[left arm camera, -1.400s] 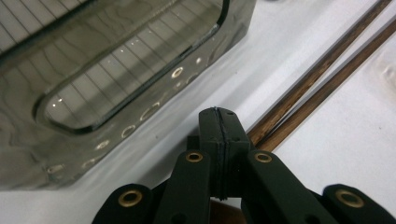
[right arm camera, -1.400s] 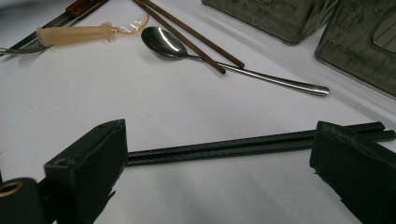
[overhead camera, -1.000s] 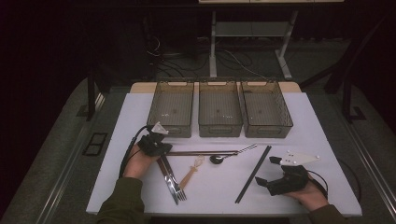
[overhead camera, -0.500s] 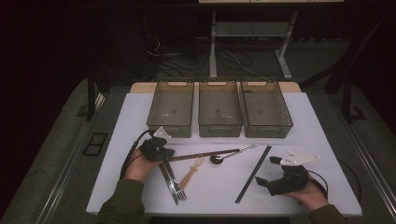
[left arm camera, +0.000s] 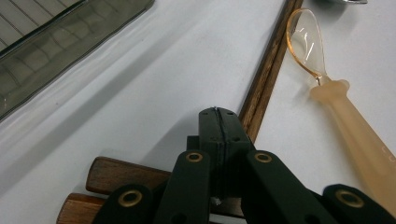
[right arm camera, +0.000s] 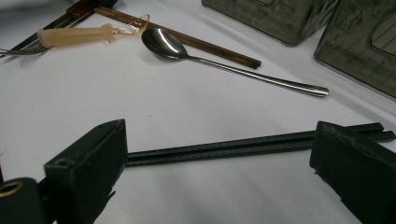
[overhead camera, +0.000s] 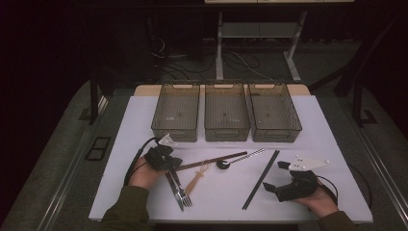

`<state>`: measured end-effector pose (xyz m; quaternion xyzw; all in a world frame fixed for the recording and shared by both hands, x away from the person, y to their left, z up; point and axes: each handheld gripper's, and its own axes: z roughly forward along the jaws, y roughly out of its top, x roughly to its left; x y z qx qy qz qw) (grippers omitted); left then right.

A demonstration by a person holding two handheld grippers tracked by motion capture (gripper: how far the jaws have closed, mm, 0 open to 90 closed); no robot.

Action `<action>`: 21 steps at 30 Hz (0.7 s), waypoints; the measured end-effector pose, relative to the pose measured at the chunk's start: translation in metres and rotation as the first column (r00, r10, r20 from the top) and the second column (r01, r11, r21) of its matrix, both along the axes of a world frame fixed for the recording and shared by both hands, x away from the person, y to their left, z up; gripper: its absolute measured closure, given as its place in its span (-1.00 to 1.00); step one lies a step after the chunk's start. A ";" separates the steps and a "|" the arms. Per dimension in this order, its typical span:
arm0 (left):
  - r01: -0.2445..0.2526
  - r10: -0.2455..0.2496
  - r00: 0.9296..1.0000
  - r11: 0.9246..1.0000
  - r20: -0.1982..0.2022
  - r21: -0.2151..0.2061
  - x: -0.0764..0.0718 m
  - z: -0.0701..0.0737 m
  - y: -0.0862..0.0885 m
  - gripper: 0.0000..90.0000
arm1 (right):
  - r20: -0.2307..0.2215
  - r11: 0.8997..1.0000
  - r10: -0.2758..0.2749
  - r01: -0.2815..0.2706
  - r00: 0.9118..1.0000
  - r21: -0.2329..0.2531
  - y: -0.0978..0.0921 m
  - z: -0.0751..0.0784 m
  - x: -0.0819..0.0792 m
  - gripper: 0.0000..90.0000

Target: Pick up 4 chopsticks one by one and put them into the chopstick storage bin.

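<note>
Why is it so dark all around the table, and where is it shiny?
High view: light falls on the white table, the floor behind stays black. Right gripper view: glare gleams on the metal spoon. Left gripper view: highlights on the clear plastic spoon; the left tool looks soft up close.

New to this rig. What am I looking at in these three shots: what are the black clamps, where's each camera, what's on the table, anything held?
There is no robot arm. A person holds a two-jaw tool in each hand: the left gripper and the right gripper.

The high view comes from a fixed camera above the table, with the person's forearms entering at the bottom. The other two views come from cameras riding on each gripper, looking along its black jaws.

On the white table stand three clear bins in a row. Nearer the person lie brown wooden chopsticks, a metal spoon, a translucent plastic spoon, forks with wooden handles and black chopsticks.

The left gripper's jaws are pressed together beside the fork handles; whether they pinch anything is unclear. The right gripper is open, its jaws on either side of the black chopsticks, not yet closed.
</note>
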<state>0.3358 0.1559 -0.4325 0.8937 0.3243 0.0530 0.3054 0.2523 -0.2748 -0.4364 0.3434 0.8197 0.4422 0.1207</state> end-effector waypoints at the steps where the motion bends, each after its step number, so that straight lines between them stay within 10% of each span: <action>1: 0.002 -0.002 1.000 1.000 0.002 -0.001 0.000 0.000 0.000 0.98 | 0.000 1.000 0.000 0.000 1.000 0.000 0.000 0.000 0.000 -0.90; 11: 0.038 -0.031 0.996 0.996 0.088 -0.079 0.004 0.014 -0.010 0.66 | -0.003 1.000 -0.003 0.003 1.000 -0.004 0.001 0.000 0.000 -0.90; 21: 0.146 -0.139 0.987 0.984 0.076 -0.100 0.019 0.011 -0.067 0.57 | -0.004 1.000 0.000 0.000 1.000 -0.004 0.001 -0.001 0.001 -0.90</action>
